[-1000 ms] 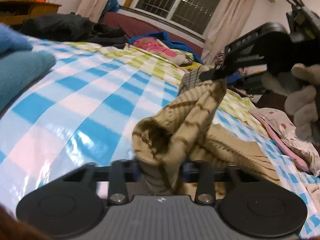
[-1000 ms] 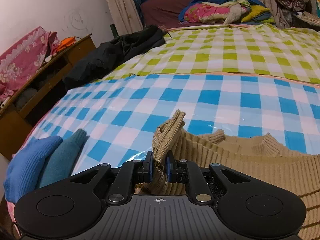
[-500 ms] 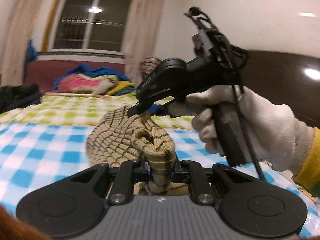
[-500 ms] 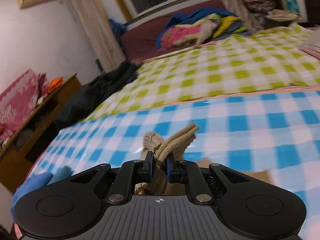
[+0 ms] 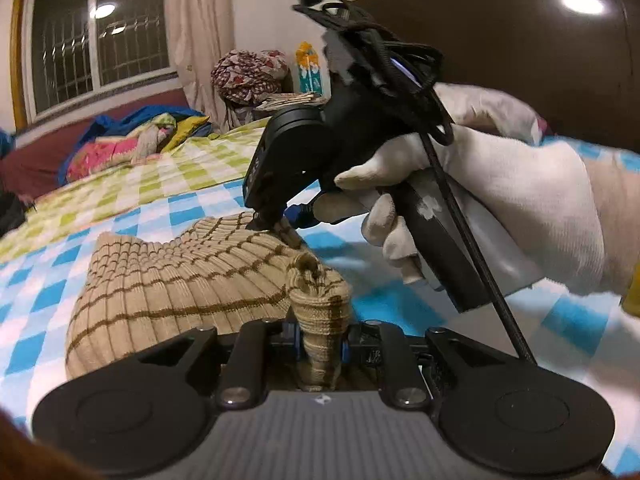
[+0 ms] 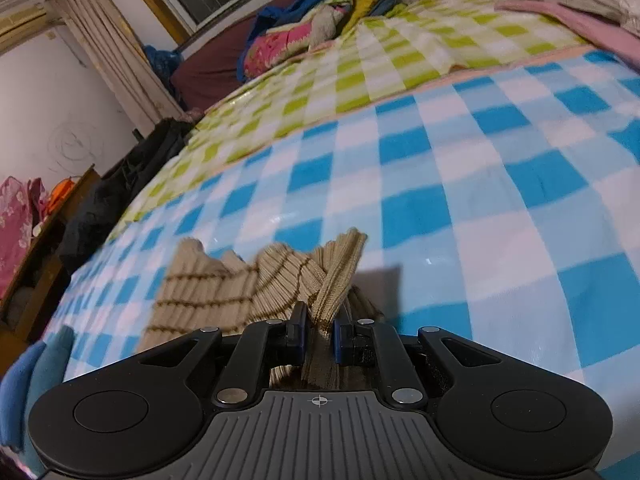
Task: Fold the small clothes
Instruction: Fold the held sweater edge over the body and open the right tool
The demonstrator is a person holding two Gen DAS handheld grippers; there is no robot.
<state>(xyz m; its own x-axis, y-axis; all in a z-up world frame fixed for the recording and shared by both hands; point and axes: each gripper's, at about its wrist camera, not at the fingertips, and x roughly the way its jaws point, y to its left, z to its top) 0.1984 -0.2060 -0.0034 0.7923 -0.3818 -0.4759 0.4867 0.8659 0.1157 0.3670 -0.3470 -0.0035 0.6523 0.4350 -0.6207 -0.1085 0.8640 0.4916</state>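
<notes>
On the blue checked bed cover (image 6: 500, 184) lies the tan striped sweater (image 5: 180, 280), one bunched edge clamped in the left gripper (image 5: 320, 344), another in the right gripper (image 6: 320, 334), likely for folding it over.

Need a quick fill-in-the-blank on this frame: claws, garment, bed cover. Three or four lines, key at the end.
1. Both claws are shut on the same ribbed ____ sweater with brown stripes.
2. The sweater lies on the ____-and-white checked cover.
3. In the left wrist view, the hand holding the right claw wears a ____ glove.
4. The left claw pinches a bunched ____ of knit.

Missing words: beige; blue; white; fold
</notes>
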